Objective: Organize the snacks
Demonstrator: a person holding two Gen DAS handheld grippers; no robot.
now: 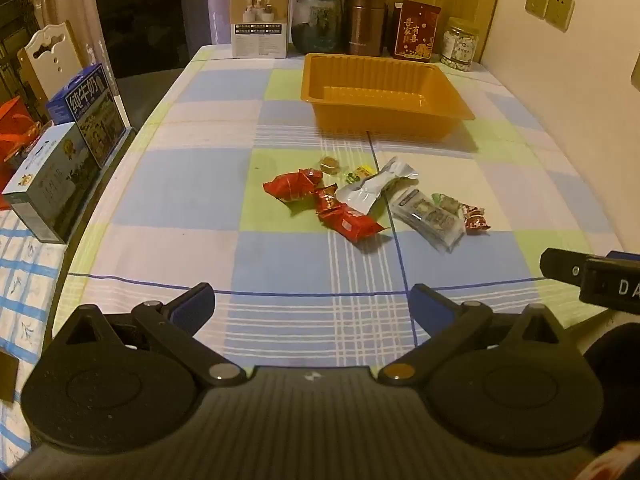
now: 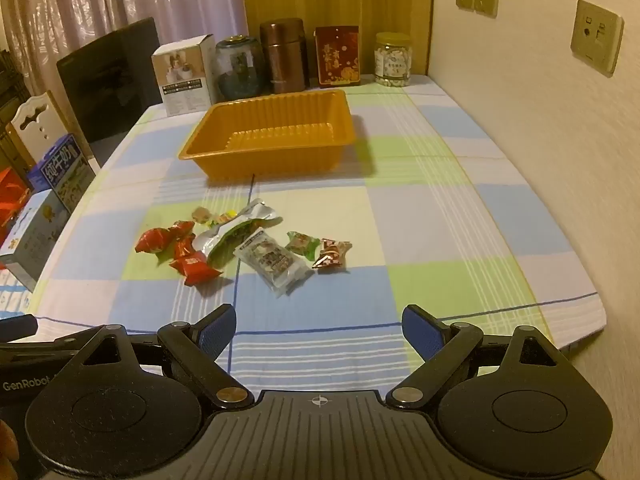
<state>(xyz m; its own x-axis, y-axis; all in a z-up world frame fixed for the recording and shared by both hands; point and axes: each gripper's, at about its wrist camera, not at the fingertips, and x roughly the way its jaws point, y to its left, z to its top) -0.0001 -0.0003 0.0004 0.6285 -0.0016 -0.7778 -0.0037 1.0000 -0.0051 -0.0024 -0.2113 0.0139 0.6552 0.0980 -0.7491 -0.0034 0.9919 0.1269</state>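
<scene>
Covering most of both views, a worktop (image 1: 192,184) wears a checked cloth of blue, green and pale squares. An orange plastic tray (image 1: 386,80), the landmark here, sits toward the far end with nothing in it.

Behind the tray, along the far edge, stand a white box (image 1: 260,20), a dark glass jar (image 1: 318,22), a brown canister (image 1: 366,20), a red packet (image 1: 414,30) and a clear jar (image 1: 460,44) of pale pieces. To the left of the tray, off the worktop's edge, sit blue milk cartons (image 1: 86,112).

In front of the tray, on the near side of it, the snacks lie in a loose cluster on the cloth: two red wrapped packets (image 1: 294,186), a silver pouch (image 1: 376,186), a clear packet with a dark printed label (image 1: 426,218), a small green sweet (image 2: 302,243), a small red-and-white sweet (image 1: 474,218) and two tiny sweets (image 1: 330,165) nearest the tray.

Nearer than the snacks, the left hand-held gripper (image 1: 312,306) hovers over bare cloth with its blue-padded fingers (image 1: 194,308) spread wide, nothing between them. The right hand-held gripper (image 2: 318,330) sits likewise, spread wide and holding nothing, tilted down toward the cloth.
</scene>
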